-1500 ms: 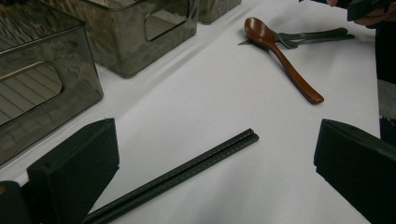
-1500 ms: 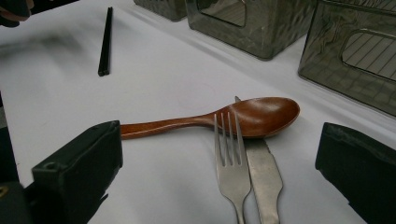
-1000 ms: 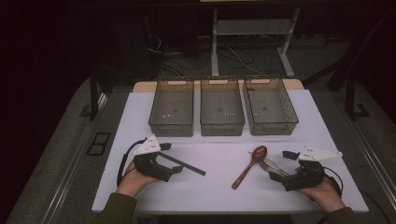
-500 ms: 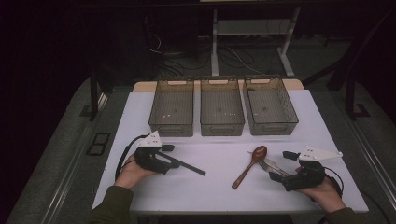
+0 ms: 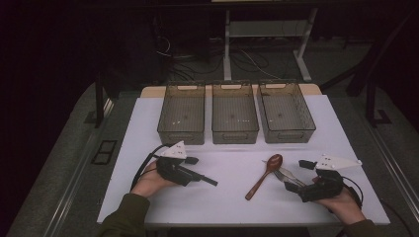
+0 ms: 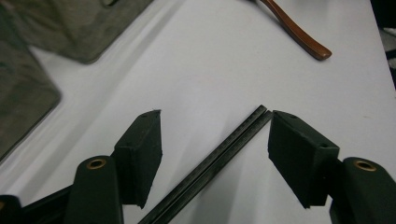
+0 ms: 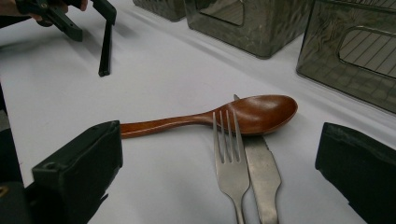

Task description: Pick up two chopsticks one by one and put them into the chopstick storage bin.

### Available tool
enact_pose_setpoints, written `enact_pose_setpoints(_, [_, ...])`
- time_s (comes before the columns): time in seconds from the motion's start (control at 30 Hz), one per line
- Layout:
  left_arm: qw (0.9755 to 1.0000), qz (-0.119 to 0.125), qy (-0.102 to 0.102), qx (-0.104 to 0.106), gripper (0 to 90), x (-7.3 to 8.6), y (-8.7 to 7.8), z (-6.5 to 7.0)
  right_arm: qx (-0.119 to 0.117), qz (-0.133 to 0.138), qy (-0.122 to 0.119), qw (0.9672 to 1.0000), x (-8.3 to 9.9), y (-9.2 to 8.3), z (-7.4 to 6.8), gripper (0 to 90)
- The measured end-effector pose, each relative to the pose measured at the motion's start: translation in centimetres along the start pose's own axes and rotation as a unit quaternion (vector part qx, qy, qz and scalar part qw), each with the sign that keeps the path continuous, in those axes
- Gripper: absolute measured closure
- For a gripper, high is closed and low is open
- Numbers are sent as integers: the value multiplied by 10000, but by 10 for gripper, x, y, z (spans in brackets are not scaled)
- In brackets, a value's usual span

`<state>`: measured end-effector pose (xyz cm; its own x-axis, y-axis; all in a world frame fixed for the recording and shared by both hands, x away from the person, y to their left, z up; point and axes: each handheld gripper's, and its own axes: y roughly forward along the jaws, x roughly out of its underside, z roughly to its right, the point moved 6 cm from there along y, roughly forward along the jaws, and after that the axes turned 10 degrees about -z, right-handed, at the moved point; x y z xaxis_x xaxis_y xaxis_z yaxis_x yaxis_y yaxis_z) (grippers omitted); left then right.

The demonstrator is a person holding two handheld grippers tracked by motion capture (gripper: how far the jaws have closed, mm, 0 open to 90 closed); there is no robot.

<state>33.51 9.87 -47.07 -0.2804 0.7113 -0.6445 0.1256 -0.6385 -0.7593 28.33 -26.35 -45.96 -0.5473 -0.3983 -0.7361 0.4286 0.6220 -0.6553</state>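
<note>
A pair of black chopsticks [image 6: 219, 154] lies flat on the white table between the jaws of my left gripper [image 6: 215, 121]. The jaws have just been closing; the left pad [image 6: 142, 154] still stands clear of the sticks, and the right pad is beside their tip. From above, the left gripper [image 5: 193, 172] sits at the front left with the chopsticks [image 5: 206, 179] poking out to the right. My right gripper [image 7: 219, 140] is open at the front right around a steel fork [image 7: 229, 163] and knife [image 7: 264, 179], whose tips rest against a wooden spoon [image 7: 261, 114].
Three smoky clear bins [image 5: 181, 133] [image 5: 234, 134] [image 5: 286, 133] stand in a row at the back of the table. The spoon [image 5: 264, 173] lies diagonally between the two hands. Cables trail from both grippers to the table's front edge.
The left gripper has slid right and slightly down along the chopsticks, and its jaws have narrowed around them. The right gripper and the cutlery have not moved.
</note>
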Motion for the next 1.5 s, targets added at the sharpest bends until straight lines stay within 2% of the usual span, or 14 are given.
enact_pose_setpoints(0.17, [9995, -96, 199, 205, 417, -8, 11, 8, 1, 0, 12, 10000, 0, 0, 0, 2])
enact_pose_setpoints(0.23, [9994, -104, 229, 227, 439, -10, 12, 9, -4, 3, 10, 10000, 0, 0, 0, 2])
enact_pose_setpoints(0.37, [9982, -156, 445, 380, 475, -16, 20, 16, -8, -2, 0, 10000, 0, 0, 0, 2])
enact_pose_setpoints(0.47, [9975, -259, 528, 401, 506, -17, 24, 19, -16, -3, 4, 10000, 0, 0, 0, 2])
enact_pose_setpoints(0.5, [9966, -331, 626, 421, 516, -18, 28, 21, -28, 1, -5, 10000, 0, 0, 0, 2])
enact_pose_setpoints(0.57, [9958, -413, 697, 428, 537, -18, 30, 21, -28, 2, -10, 10000, 0, 0, 0, 2])
enact_pose_setpoints(0.7, [9953, -427, 742, 457, 579, -18, 33, 22, -30, 1, -4, 10000, 0, 0, 0, 2])
enact_pose_setpoints(0.77, [9943, -485, 847, 431, 599, -17, 36, 23, -26, 0, 3, 10000, 0, 0, 0, 2])
enact_pose_setpoints(1.0, [9926, -614, 954, 442, 639, -15, 39, 24, -37, 4, 3, 10000, 0, 0, 0, 2])
enact_pose_setpoints(1.5, [9920, -626, 992, 460, 699, -14, 41, 23, -46, 11, 15, 10000, 0, 0, -1, 2])
